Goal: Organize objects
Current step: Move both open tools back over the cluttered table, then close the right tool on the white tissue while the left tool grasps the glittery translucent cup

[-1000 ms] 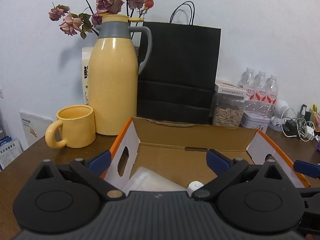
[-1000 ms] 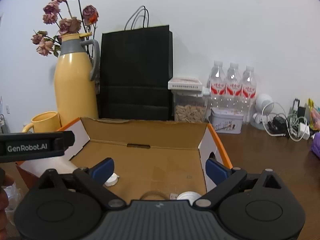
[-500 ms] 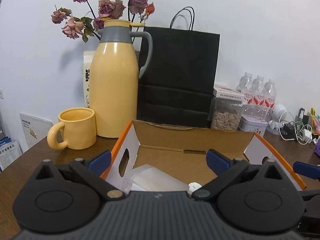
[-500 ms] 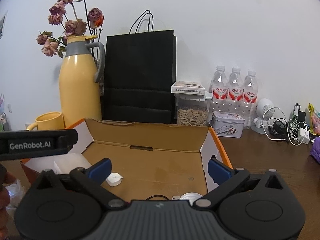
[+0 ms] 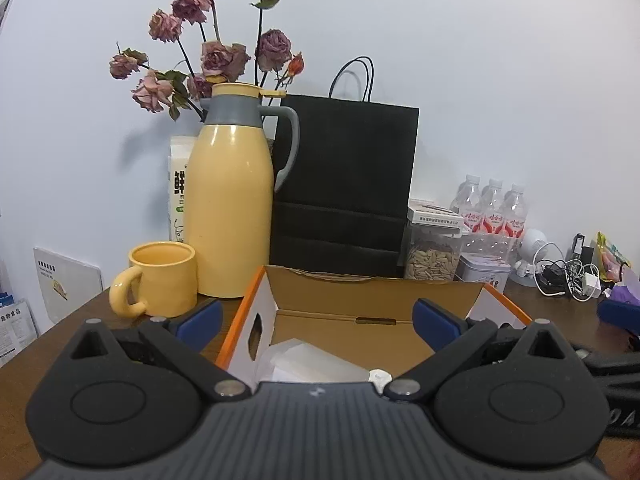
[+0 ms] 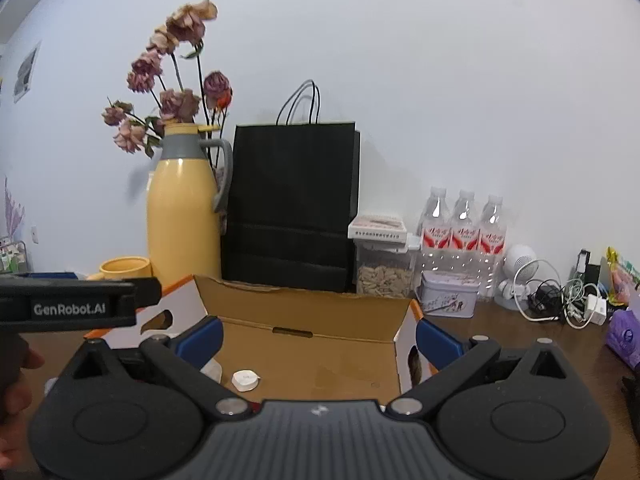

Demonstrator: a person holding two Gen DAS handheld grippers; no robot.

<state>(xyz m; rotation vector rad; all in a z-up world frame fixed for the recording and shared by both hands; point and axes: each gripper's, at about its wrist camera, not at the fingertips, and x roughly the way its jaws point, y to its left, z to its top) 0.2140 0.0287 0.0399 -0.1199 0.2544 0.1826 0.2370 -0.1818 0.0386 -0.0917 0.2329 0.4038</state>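
Open cardboard box point(image 6: 308, 312) upright, long axis left-right, both grippers empty.

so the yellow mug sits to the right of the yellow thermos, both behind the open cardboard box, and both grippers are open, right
Not quite. The yellow mug sits to the left of the yellow thermos, as the left wrist view shows. The rest holds: both stand behind the open cardboard box, and the left gripper and right gripper are open.

Soft, even indoor light; faint shadows on the wall point(image 5: 480, 60); fisheye bending and dark corners; slight blur throughout.
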